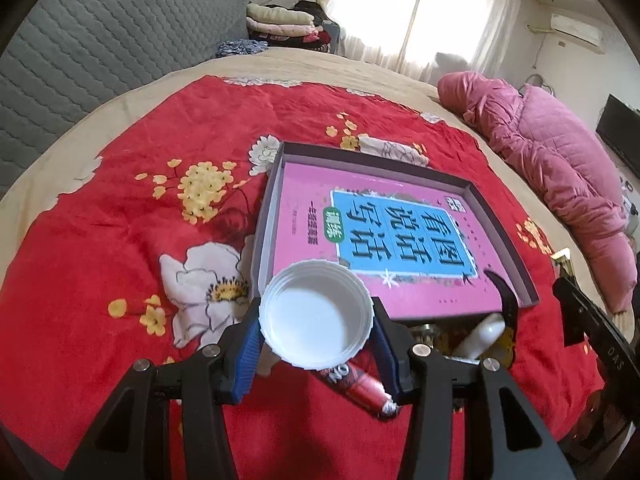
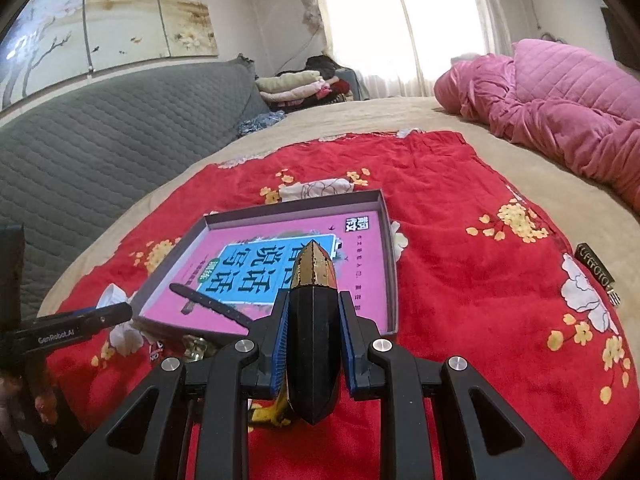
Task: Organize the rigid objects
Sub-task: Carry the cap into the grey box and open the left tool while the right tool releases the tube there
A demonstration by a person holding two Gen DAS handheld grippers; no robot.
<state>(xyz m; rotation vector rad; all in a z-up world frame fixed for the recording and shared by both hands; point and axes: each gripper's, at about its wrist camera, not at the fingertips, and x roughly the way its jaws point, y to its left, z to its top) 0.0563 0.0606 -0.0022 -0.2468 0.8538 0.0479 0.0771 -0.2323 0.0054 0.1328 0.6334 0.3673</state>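
My left gripper (image 1: 316,316) is shut on a white ribbed plastic cap (image 1: 316,316), open side toward the camera, held just before the near left corner of a grey shallow box (image 1: 266,216). A pink book with a blue title panel (image 1: 380,220) lies in the box. My right gripper (image 2: 314,312) is shut on a black and gold faceted bottle-like object (image 2: 312,320), held above the box's near edge (image 2: 388,240). A black strap (image 2: 208,304) lies on the book.
A red tube (image 1: 360,390) lies on the red floral blanket (image 1: 140,208) under my left gripper. A white object (image 1: 484,336) sits by the box's near edge. A pink quilt (image 2: 560,120) lies at the right, a grey headboard (image 2: 100,140) at the left.
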